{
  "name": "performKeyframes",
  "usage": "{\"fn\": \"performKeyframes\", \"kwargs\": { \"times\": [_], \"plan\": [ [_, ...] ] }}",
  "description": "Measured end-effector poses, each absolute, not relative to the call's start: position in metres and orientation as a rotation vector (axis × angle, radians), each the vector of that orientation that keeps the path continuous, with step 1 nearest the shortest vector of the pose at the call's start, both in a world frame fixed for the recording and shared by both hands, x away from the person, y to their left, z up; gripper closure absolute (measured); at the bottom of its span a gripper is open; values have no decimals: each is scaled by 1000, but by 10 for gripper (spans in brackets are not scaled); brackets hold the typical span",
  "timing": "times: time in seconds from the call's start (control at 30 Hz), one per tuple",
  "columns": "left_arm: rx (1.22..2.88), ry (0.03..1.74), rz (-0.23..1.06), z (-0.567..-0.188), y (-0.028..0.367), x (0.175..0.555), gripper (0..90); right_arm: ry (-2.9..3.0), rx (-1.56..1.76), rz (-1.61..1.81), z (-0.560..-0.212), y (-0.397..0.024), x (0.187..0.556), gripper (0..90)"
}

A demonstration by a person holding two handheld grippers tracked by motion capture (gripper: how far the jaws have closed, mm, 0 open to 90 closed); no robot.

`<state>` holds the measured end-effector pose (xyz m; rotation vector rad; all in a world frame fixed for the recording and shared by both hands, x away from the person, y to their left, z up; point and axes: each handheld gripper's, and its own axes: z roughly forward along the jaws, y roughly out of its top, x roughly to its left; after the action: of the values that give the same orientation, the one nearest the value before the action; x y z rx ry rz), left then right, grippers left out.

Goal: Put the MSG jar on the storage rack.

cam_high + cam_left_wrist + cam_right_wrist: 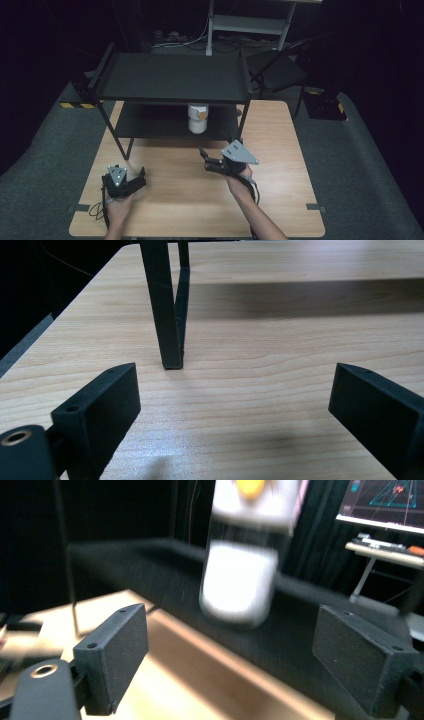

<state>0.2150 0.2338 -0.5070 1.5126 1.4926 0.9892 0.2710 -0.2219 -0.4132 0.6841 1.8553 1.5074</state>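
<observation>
We see a white bottle point(198, 118) standing upright on the lower shelf point(150, 127) of a black two-tier rack point(172, 77), roughly at the middle of that shelf and partly hidden under the upper tier. An orange patch shows on its side; in the right gripper view the bottle point(242, 575) is blurred, and we cannot read any label or tell what it holds. The right gripper point(209, 161) is raised off the wooden surface point(200, 200) in front of the rack, pointing up and away toward the bottle, with the person's right forearm point(252, 210) coming in from the bottom edge. Its fingers point(112, 655) are spread wide apart with nothing between them, and the bottle sits framed in the gap, apart from both. The left gripper point(131, 181) lies low near the front left of the surface, held in the person's left hand point(120, 205), angled toward the rack. Its fingers point(102, 410) are likewise spread wide and hold nothing, with bare wood between them. Just ahead of them we see the rack's front left leg point(165, 310) standing on the surface. A dark folding chair point(280, 70) stands behind the surface to the right, and grey carpet point(360, 175) surrounds everything.
</observation>
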Motion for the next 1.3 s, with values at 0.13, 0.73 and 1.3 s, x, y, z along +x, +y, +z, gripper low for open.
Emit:
{"fn": "performKeyframes", "kwargs": {
  "times": [0.13, 0.73, 1.3],
  "plan": [
    [1515, 1493, 990, -507, 234, 215, 66, 1883, 730, 1437, -435, -253, 250, 125],
    [1503, 1525, 983, -505, 232, 215, 67, 1608, 1275, 1116, -506, -345, 232, 145],
    [1513, 1526, 982, -504, 232, 216, 68, 1600, 1317, 1079, -506, -342, 231, 147]
  ]
}}
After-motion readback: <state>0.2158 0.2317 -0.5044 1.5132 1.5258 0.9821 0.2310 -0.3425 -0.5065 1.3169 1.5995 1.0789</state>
